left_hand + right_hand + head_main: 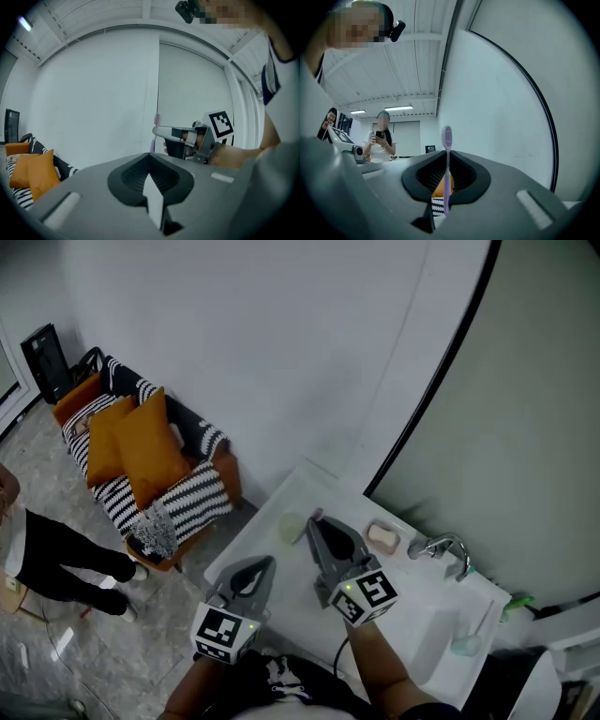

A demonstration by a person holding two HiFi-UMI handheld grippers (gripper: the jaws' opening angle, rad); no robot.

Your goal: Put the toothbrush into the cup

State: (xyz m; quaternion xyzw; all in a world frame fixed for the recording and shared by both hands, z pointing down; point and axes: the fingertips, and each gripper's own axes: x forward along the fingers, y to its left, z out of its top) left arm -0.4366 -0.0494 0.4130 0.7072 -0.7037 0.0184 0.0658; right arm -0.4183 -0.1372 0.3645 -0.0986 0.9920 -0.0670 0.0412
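A purple toothbrush (446, 159) stands upright between the jaws of my right gripper (447, 154), which is shut on its handle. In the head view this gripper (314, 524) hovers over the white counter (253, 545), with the brush head (316, 515) just right of a pale green cup (292, 527). My left gripper (267, 563) is nearer the counter's front edge, jaws together and empty. From the left gripper view (150, 157), the right gripper (161, 132) shows ahead, the brush (157, 119) sticking up from its tip.
A soap bar (382, 537), a chrome faucet (441, 547) and a sink basin (427, 615) lie to the right. A clear tumbler (466, 643) stands at the counter's far right corner. A striped sofa with orange cushions (141, 456) and a person (56, 554) are on the floor at left.
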